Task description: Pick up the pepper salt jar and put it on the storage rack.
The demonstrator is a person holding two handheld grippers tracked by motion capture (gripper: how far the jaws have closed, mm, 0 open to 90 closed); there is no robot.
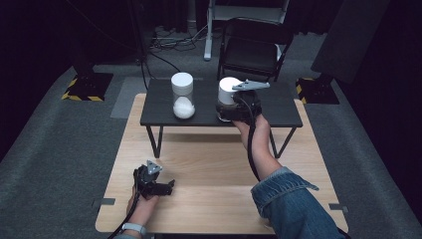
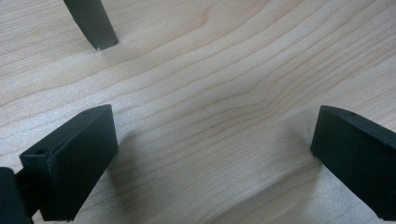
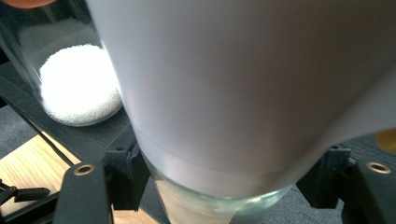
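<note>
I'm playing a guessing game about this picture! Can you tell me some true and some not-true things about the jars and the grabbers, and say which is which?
1. The right gripper has its jaws around a white-lidded jar. True.
2. The left gripper is holding a jar. False: it is open, with nothing between its jaws, low over the wooden table.
3. The other jar has white grains in the bottom. True.
4. Both jars stand on the floor. False: they stand on the small black table.
5. A black chair is behind the tables. True.
</note>
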